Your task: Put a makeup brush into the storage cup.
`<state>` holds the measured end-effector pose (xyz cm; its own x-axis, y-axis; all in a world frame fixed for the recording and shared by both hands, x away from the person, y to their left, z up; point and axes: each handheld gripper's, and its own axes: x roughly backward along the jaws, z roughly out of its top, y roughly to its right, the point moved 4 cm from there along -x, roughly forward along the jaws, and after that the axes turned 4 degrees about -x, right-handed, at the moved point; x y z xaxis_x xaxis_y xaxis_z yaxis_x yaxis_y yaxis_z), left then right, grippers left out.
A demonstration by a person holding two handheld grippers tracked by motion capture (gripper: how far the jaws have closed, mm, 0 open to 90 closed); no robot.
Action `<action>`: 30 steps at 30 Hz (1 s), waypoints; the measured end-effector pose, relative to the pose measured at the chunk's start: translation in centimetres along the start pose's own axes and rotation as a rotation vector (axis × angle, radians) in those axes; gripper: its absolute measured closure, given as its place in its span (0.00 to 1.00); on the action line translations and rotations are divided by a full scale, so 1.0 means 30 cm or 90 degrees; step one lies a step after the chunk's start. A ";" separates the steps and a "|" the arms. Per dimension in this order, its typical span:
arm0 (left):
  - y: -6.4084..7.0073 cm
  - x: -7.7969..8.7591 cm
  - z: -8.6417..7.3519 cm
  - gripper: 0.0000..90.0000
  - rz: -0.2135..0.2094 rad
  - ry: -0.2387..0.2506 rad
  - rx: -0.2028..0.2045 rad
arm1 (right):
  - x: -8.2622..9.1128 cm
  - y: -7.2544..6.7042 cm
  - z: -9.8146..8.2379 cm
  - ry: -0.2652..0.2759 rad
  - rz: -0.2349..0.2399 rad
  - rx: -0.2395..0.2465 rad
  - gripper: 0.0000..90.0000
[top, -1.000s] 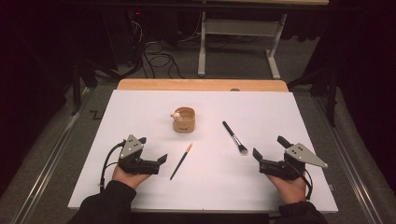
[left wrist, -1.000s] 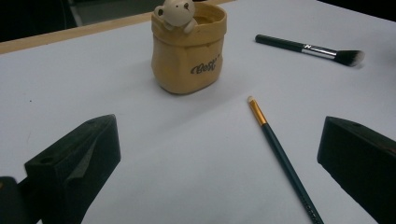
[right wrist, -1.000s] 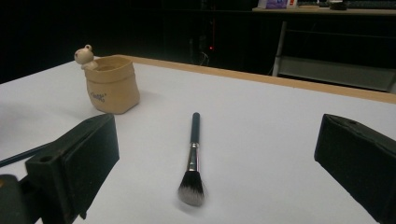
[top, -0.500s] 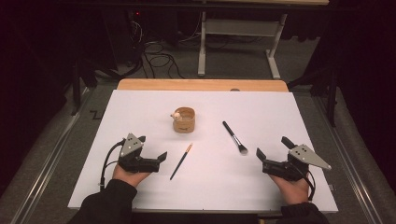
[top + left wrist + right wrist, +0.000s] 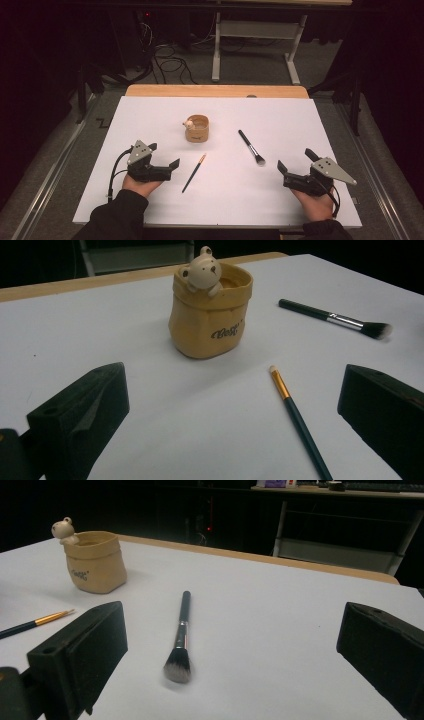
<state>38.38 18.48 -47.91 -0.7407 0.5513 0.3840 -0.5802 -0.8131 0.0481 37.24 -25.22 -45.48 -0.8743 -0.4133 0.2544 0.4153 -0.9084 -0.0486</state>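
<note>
A tan sack-shaped pot (image 5: 197, 128) with a small bear on its rim stands upright mid-table, also seen in the left gripper view (image 5: 210, 315) and the right gripper view (image 5: 96, 560). A thin dark-handled paintbrush (image 5: 194, 173) (image 5: 297, 420) lies in front of it, just right of my left gripper (image 5: 163, 155) (image 5: 232, 390), which is open and empty. A black makeup brush (image 5: 251, 147) (image 5: 181, 635) lies to the right of the pot. My right gripper (image 5: 296, 160) (image 5: 232, 625) is open and empty, with the bristle end just ahead of its jaws.
A white sheet (image 5: 300, 120) covers the table, with a strip of wooden edge (image 5: 215, 91) at the far side. Beyond it are a metal frame leg (image 5: 216, 50) and cables (image 5: 170, 62) on the dark floor.
The right gripper has drifted a little to the right and toward the near edge. The left gripper, the pot and both brushes have hardly moved.
</note>
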 end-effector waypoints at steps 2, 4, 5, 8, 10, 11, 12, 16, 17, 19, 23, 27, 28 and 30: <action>0.000 0.006 0.001 0.01 0.005 0.001 -0.001 | -0.002 0.005 0.002 0.003 -0.003 -0.002 0.01; -0.002 0.010 0.000 0.01 0.008 -0.002 -0.004 | -0.007 0.007 0.004 0.002 -0.003 -0.004 0.01; -0.004 0.011 -0.001 0.01 0.010 -0.006 -0.005 | -0.007 0.007 0.004 0.002 -0.003 -0.004 0.01; -0.021 0.016 -0.005 0.01 0.019 -0.019 -0.003 | -0.015 0.007 0.009 0.003 0.000 -0.002 0.01; -0.033 0.021 -0.006 0.01 0.032 -0.020 -0.003 | -0.017 0.006 0.010 0.000 0.000 -0.001 0.01; -0.040 0.026 -0.006 0.01 0.039 -0.019 -0.005 | -0.019 0.006 0.010 0.003 0.001 -0.001 0.01; -0.046 0.030 -0.005 0.01 0.045 -0.019 -0.006 | -0.019 0.006 0.010 0.003 0.001 -0.001 0.01; -0.073 0.051 -0.002 0.00 0.069 -0.032 -0.017 | -0.029 0.003 0.008 -0.003 -0.002 -0.003 0.01; -0.079 0.058 0.000 0.00 0.072 -0.031 -0.018 | -0.029 0.003 0.008 -0.003 -0.002 -0.003 0.01; -0.090 0.070 0.005 0.00 0.074 -0.028 -0.014 | -0.038 -0.005 0.012 -0.005 -0.002 0.008 0.01; -0.109 0.083 0.008 0.00 0.085 -0.029 -0.007 | -0.041 -0.012 0.006 -0.014 -0.003 0.015 0.01; -0.124 0.086 -0.001 0.00 0.096 -0.040 0.001 | -0.042 -0.017 0.004 -0.016 0.000 0.022 0.01; -0.128 0.084 -0.005 0.00 0.097 -0.047 0.004 | -0.047 -0.019 0.004 -0.013 0.004 0.017 0.01; -0.137 0.079 -0.010 0.00 0.095 -0.063 0.013 | -0.052 -0.020 0.002 -0.017 0.005 0.019 0.01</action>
<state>38.91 23.18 -47.49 -0.7810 0.4033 0.4768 -0.4579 -0.8890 0.0020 38.38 -24.03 -45.80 -0.8641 -0.4179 0.2806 0.4297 -0.9027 -0.0211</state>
